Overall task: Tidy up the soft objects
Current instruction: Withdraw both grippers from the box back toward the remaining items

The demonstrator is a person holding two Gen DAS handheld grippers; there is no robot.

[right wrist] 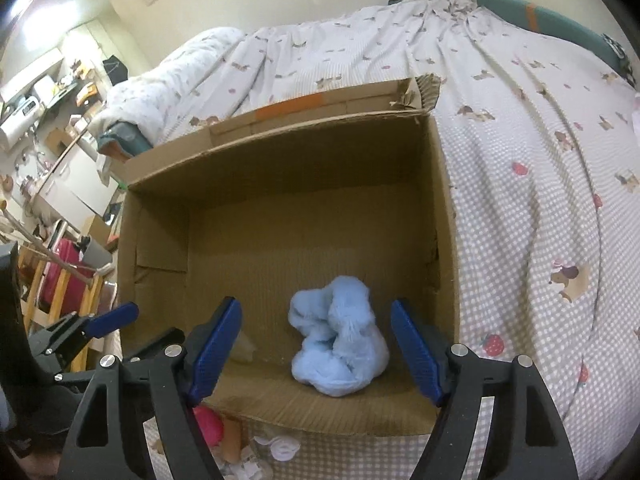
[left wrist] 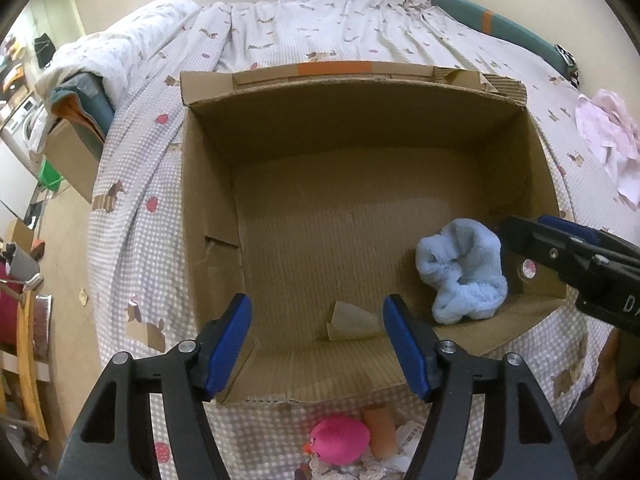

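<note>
Nearest, on the checked bedspread (left wrist: 132,216) just outside the near wall of the box: a pink plush toy (left wrist: 340,440) with an orange beak, a tan cylinder-shaped piece (left wrist: 382,430) touching its right side, and scraps of white crumpled material (right wrist: 280,446) beside them. Above these, the left gripper (left wrist: 318,344), blue pads spread wide, holding nothing, poised over the near edge of the open cardboard box (left wrist: 208,184). Likewise the right gripper (right wrist: 316,350), spread wide and empty, its pads flanking but not touching the light blue fluffy cloth (right wrist: 338,348). Inside the box, in the near right corner on the floor: that blue cloth, bunched up, close to the right wall. Near the middle of the near wall, a small folded scrap of brown paper (left wrist: 350,322) lying on the box floor, well apart from the cloth. Rest of the box floor bare corrugated card; an orange tape strip (left wrist: 334,67) on the far flap. Farther right on the bed, a crumpled pale pink garment (left wrist: 608,136). At the far edge, a teal headboard pad (left wrist: 500,26) with an orange band, against the cream wall.
</note>
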